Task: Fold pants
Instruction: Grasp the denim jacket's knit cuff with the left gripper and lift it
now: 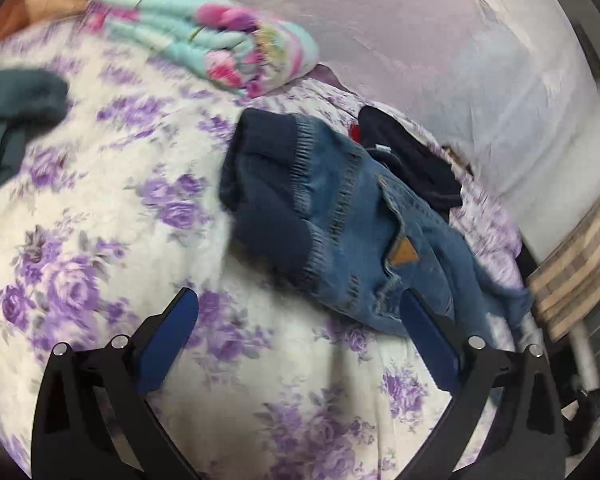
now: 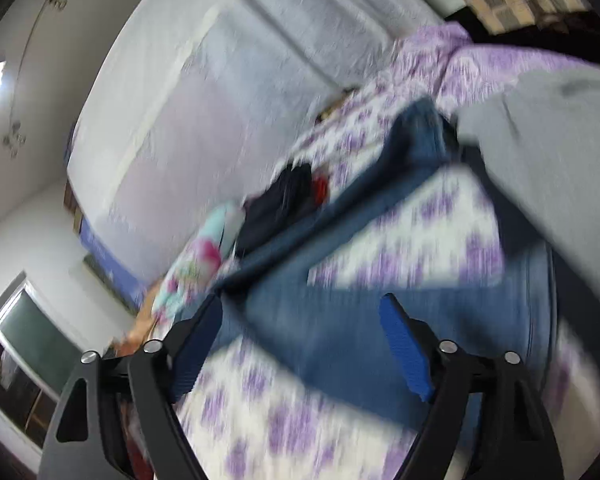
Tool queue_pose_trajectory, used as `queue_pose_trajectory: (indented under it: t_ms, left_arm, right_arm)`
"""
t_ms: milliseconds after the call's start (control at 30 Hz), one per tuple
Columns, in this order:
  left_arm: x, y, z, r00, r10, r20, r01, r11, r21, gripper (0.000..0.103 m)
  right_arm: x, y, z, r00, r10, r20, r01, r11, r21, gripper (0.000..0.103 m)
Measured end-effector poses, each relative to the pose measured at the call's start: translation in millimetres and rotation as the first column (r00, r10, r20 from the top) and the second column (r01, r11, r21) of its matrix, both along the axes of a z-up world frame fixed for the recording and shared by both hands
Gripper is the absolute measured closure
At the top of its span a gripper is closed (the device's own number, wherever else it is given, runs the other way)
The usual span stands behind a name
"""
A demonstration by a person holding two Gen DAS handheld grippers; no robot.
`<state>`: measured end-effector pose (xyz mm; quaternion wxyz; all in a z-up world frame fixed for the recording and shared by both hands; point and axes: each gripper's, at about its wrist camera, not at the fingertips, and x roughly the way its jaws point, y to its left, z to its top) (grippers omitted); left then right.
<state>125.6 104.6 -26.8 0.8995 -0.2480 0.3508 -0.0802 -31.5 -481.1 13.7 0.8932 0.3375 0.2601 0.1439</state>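
Observation:
Blue denim pants (image 1: 352, 224) with a dark waistband and a tan patch lie crumpled on the purple-flowered bedspread (image 1: 100, 220), right of centre in the left wrist view. My left gripper (image 1: 300, 312) is open and empty just in front of them, its right finger beside the denim edge. In the blurred right wrist view the pants (image 2: 340, 320) stretch across the bedspread (image 2: 412, 232). My right gripper (image 2: 304, 312) is open above the denim and holds nothing.
A folded pastel blanket (image 1: 220, 40) lies at the head of the bed. A dark garment (image 1: 412, 152) lies behind the pants, a teal one (image 1: 16, 100) at far left. A pale wall (image 1: 440, 40) borders the bed. A grey garment (image 2: 548, 152) fills the right.

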Motion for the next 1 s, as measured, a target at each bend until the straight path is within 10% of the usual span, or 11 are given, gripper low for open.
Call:
queue_pose_trajectory:
  t_ms: [133, 300, 367, 633, 733, 867, 1000]
  left_arm:
    - [17.3, -12.5, 5.3, 1.000, 0.005, 0.010, -0.004, 0.997, -0.075, 0.006]
    - [39.0, -10.7, 4.7, 0.997, 0.075, -0.028, -0.078, 0.990, -0.119, 0.047]
    - [36.3, -6.6, 9.3, 0.998, 0.068, 0.000, -0.068, 0.995, -0.078, 0.081]
    - [29.8, -9.1, 13.4, 0.998, 0.033, 0.058, -0.032, 0.999, -0.012, 0.083]
    - [30.1, -13.5, 11.1, 0.997, 0.030, 0.064, -0.032, 0.999, 0.027, 0.080]
    - [32.1, -7.4, 5.2, 0.999, 0.023, 0.047, -0.020, 0.998, -0.052, 0.040]
    - [39.2, -9.1, -0.8, 1.000, 0.001, 0.008, 0.000, 0.995, -0.100, 0.038]
  right_arm:
    - [-25.7, 7.2, -30.9, 0.986, 0.063, -0.157, -0.045, 0.992, 0.115, 0.021]
    - [-55.1, 13.8, -35.6, 0.976, 0.033, -0.217, -0.018, 0.997, 0.073, 0.021]
    - [-61.3, 17.5, -36.1, 0.973, 0.039, -0.225, -0.024, 0.997, 0.071, 0.021]
    - [26.3, 19.6, -31.8, 0.953, 0.092, -0.290, -0.081, 0.996, 0.048, 0.021]
    - [86.7, -14.9, 12.3, 0.990, -0.056, -0.131, 0.061, 0.998, 0.034, 0.023]
    - [123.4, -18.3, 39.1, 0.993, -0.090, -0.074, 0.087, 0.995, -0.047, 0.023]
    - [89.4, -8.6, 11.6, 0.992, -0.087, -0.095, 0.080, 0.994, -0.077, 0.023]
